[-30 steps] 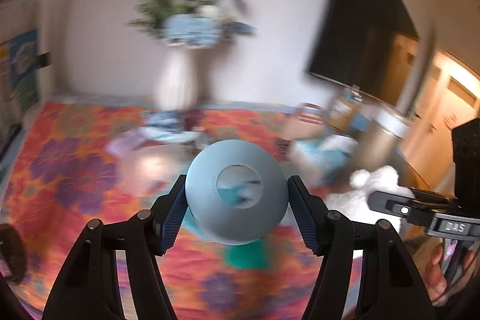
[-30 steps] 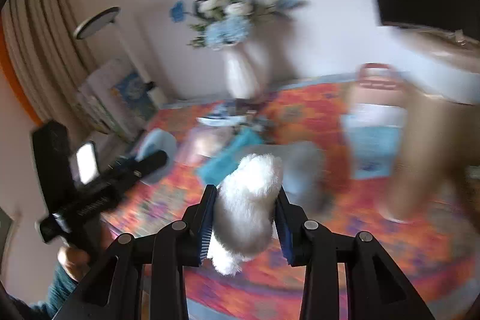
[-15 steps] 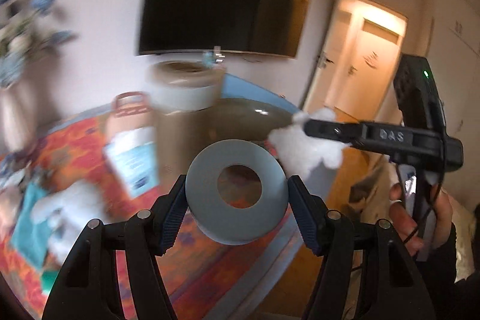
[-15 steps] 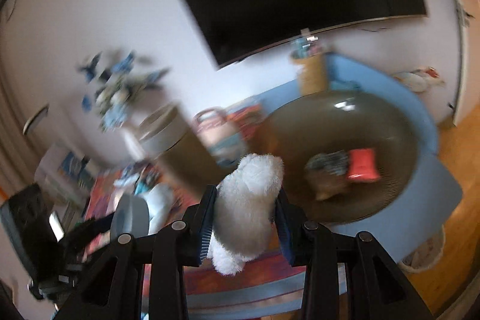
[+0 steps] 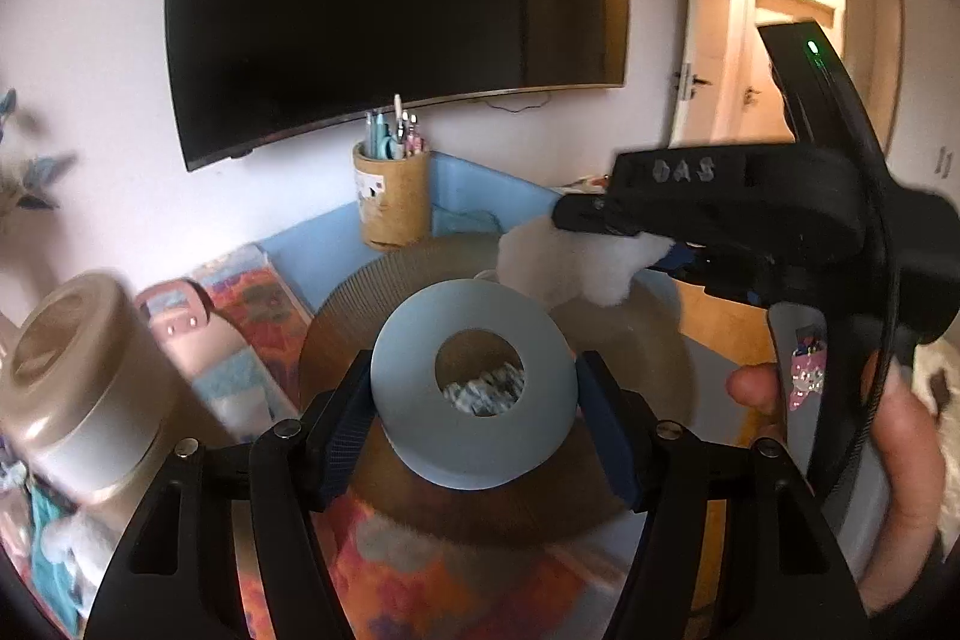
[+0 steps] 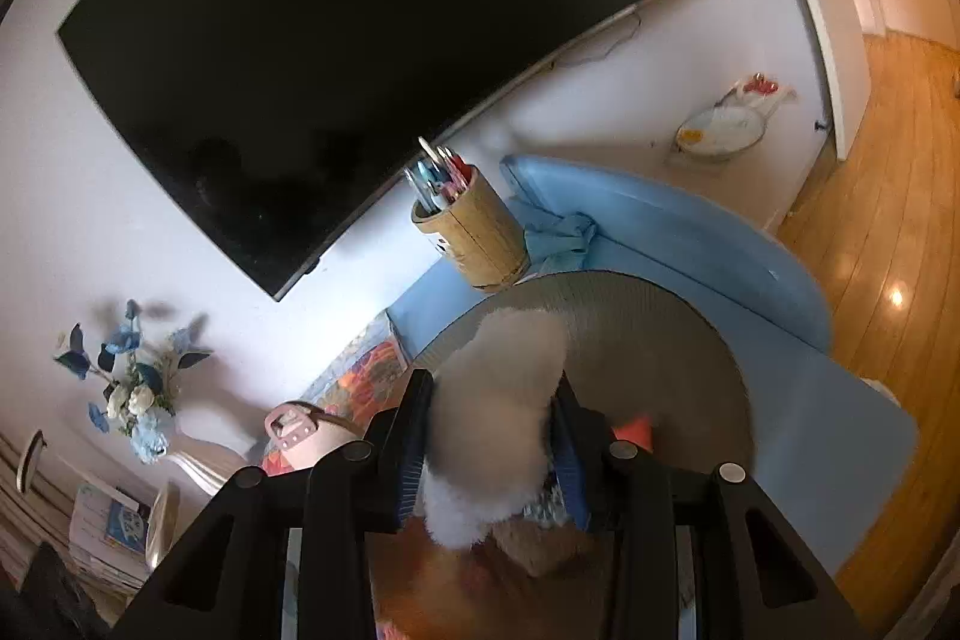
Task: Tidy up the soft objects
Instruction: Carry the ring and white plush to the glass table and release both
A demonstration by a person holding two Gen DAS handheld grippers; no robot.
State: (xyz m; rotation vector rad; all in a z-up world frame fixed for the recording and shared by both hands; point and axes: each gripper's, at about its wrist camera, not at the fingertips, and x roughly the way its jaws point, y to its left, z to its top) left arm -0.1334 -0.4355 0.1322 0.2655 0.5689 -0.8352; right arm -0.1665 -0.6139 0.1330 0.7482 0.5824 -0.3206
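Left gripper (image 5: 474, 394), jaws just eased wider, clamps the grey foam ring (image 5: 474, 391); right gripper (image 6: 492, 451) grips the white plush (image 6: 495, 400) (both poised over the round tray (image 6: 678, 334), evidently for deposit).

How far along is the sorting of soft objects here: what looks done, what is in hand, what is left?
Done: a few soft items, one red, already lie in the round basket.
In hand: the left gripper holds a grey-blue foam ring and the right gripper a white plush toy, both over the basket, neither released.
Left: a white plush remains on the floral cloth.
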